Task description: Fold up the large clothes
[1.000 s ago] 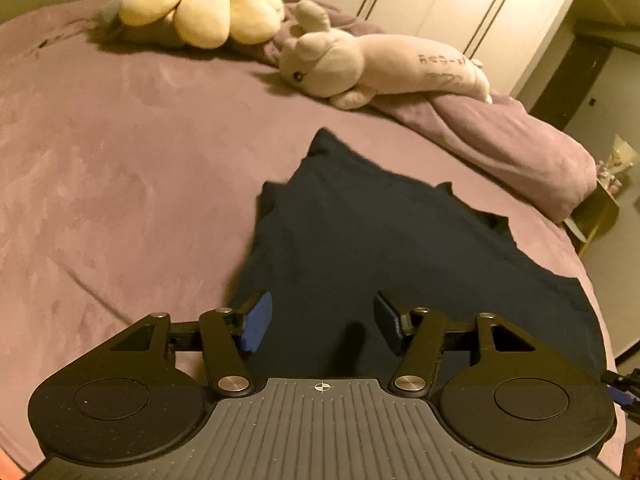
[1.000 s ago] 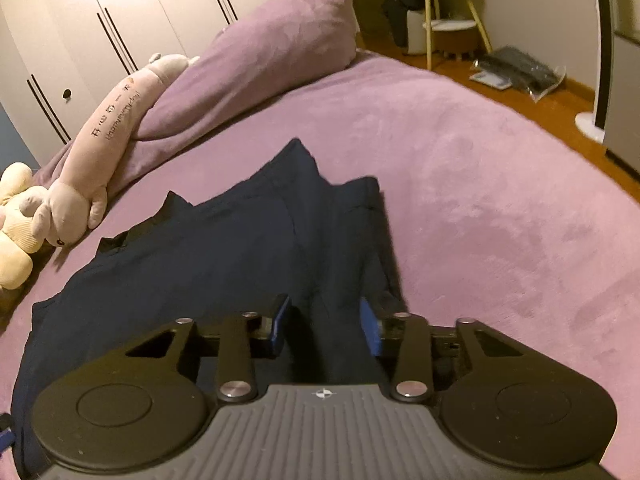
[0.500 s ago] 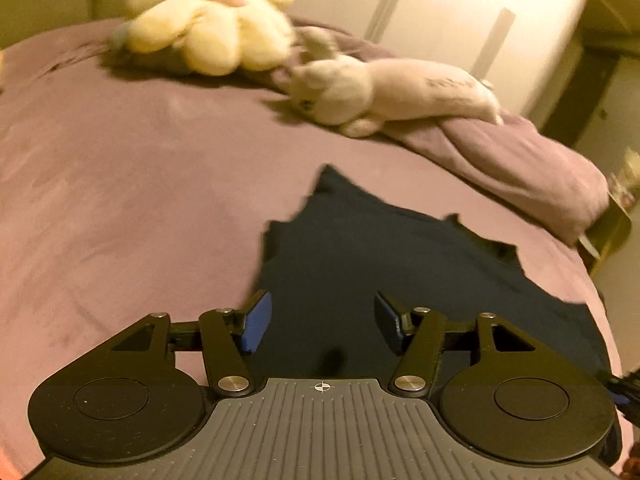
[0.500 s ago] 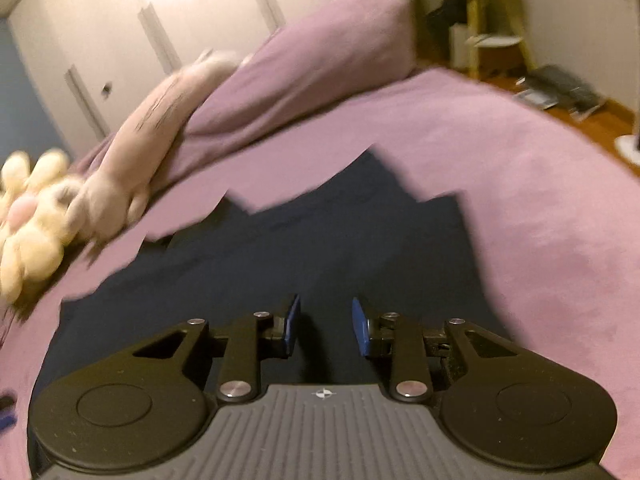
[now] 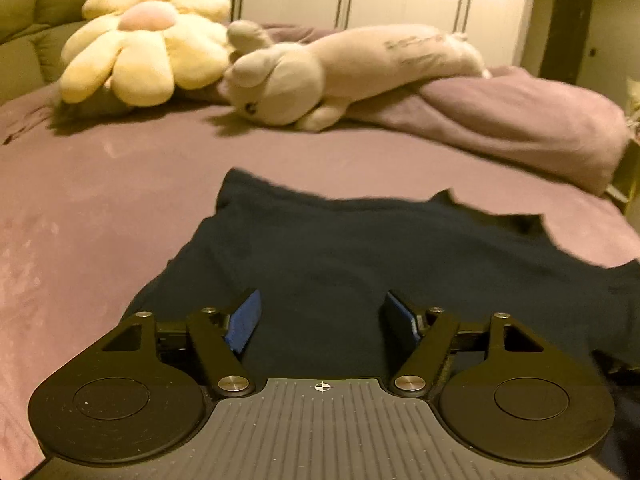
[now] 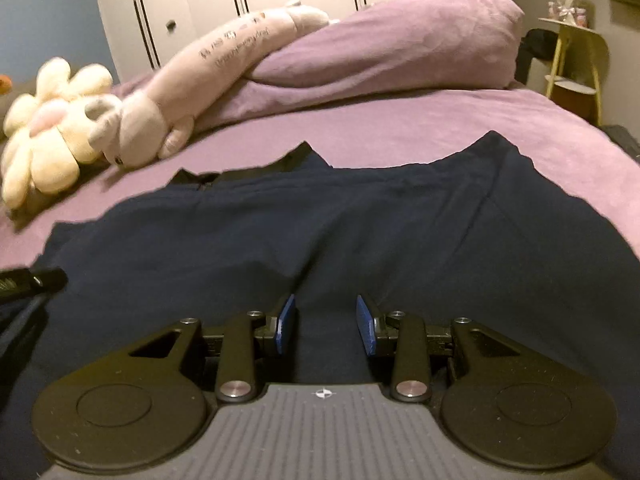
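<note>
A: Our left gripper (image 5: pixel 322 316) hangs over the dark garment (image 5: pixel 360 248), jaws opening wide, only flat cloth beneath; our right gripper (image 6: pixel 326 325) is narrower, pads clear.

B: Garment's spread on the plush purple bedspread (image 6: pixel 400 128). Beyond it: long rabbit toy (image 5: pixel 320 76), flower cushion (image 5: pixel 144 56), rumpled duvet (image 6: pixel 380 44).

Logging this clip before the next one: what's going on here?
A person holds a claw in each hand over a dark navy garment spread on a purple bed. The left claw is opening above the cloth; the right claw has cloth between its blue pads, though a grip can't be confirmed. A flower cushion and a long plush toy lie beyond.
</note>
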### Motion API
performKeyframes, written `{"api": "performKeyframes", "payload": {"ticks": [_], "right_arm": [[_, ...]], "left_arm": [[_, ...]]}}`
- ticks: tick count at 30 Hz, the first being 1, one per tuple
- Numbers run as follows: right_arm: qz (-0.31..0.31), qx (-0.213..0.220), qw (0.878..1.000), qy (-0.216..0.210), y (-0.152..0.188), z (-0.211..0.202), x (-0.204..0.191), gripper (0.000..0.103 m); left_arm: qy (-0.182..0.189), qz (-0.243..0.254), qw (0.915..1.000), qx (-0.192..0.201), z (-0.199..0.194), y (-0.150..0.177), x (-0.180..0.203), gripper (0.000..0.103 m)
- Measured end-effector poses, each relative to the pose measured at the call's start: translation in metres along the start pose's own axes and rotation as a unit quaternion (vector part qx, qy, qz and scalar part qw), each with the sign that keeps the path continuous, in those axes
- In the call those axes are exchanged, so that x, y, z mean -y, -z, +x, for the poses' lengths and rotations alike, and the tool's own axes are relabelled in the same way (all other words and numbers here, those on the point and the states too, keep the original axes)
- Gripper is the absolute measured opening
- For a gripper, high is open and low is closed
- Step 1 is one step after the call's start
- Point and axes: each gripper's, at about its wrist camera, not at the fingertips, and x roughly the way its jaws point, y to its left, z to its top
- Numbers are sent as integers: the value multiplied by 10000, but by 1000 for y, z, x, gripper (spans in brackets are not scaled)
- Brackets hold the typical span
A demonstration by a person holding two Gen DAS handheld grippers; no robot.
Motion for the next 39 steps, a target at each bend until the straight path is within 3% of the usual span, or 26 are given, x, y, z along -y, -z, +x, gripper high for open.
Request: {"api": "performKeyframes", "payload": {"ticks": [3,6,10,14,18,23,26,27,33,37,39], "right_arm": [[-43,192,9997,-117,6,0,4,34],[-61,267,9996,-106,8,-5,3,34],[-140,162,9998,15,11,-27,4,34],[-30,202,9998,-3,34,-74,16,34],[-58,200,9998,-15,61,-118,21,34],[81,75,9998,192,55,-140,10,37],[328,55,9994,-116,47,-144,0,37],[344,51,9992,-186,46,-144,-5,37],[-87,20,9994,-346,49,-140,-41,37],[-292,-98,9989,-348,51,-130,-57,37],[-292,-75,9988,-383,53,-125,-63,37]], "left_arm": [[160,-53,9997,158,9,8,-15,89],[411,-225,9986,237,9,14,-31,90],[401,-25,9992,39,-5,11,-37,90],[482,-126,9987,-45,-46,22,-66,89],[174,-522,9977,-395,-83,50,-104,96],[848,-1702,9776,-898,-108,80,-148,94],[1829,-2321,9496,-1051,-106,88,-161,95],[1984,-2584,9395,-1063,-101,90,-166,96],[2163,-3284,9086,-1406,-65,93,-182,88],[2200,-3240,9061,-1599,-51,93,-180,87],[2207,-3354,9001,-1691,-45,93,-182,87]]}}
